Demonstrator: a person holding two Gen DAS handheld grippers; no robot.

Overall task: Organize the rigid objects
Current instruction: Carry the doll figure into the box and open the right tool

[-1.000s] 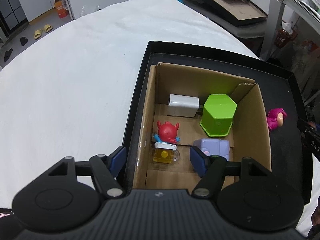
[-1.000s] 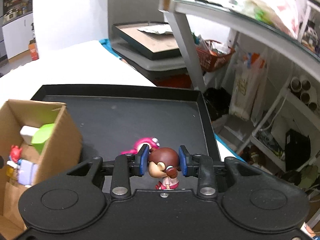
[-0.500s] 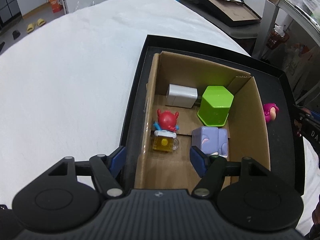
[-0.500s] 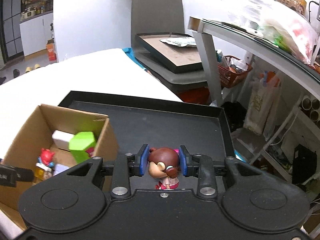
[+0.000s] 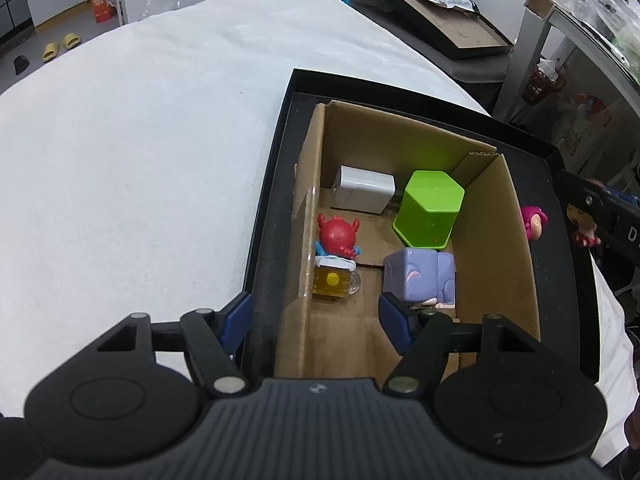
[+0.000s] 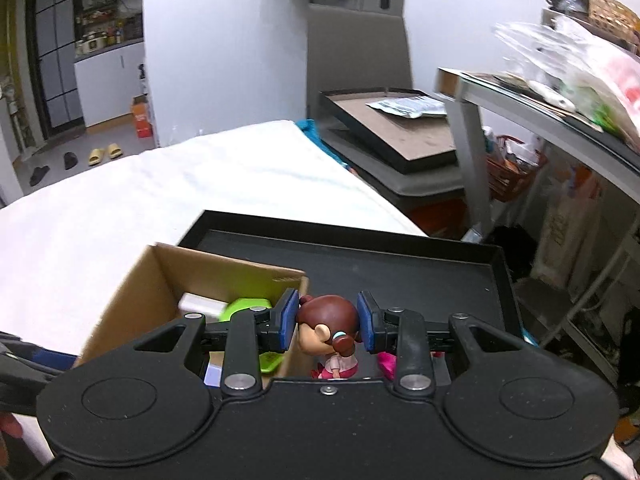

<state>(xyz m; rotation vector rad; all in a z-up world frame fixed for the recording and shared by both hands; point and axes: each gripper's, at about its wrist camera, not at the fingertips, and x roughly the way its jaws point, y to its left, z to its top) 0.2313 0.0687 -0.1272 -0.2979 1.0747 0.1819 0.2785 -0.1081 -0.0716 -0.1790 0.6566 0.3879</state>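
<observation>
A desk (image 5: pixel 132 152) draped in a soft white cloth fills the space ahead and to the left of the left gripper's fingers (image 5: pixel 236 314). On it a shallow black tray (image 5: pixel 268 184) with a raised rim is set, and an open box (image 5: pixel 516 240) of brown corrugated cardboard stands in the tray, its near wall directly between the spread blue pads of the left gripper (image 5: pixel 316 316); nothing is held there.

Inside the box, ahead of those fingers, a glossy green hexagonal container (image 5: pixel 430 208) is seen upside down toward the far right corner, with a white rectangular block (image 5: pixel 364 194) just to its left against the back wall. Nearer, a smooth lilac cube-shaped toy (image 5: pixel 420 276) lies close to the right-hand pad, and a red round-headed figurine (image 5: pixel 336 236) stands by the left wall, touching a small clear amber mug (image 5: pixel 334 282) in front of it.

A magenta toy (image 5: pixel 534 222) lies on the tray's matte floor outside the box's right wall.

The right gripper (image 6: pixel 327 322) is clamped on a small doll (image 6: pixel 328 328) with a shiny brown head and pink dress, pinched at the head between the blue pads and held in the air above the tray, just right of the box's right wall.
</observation>
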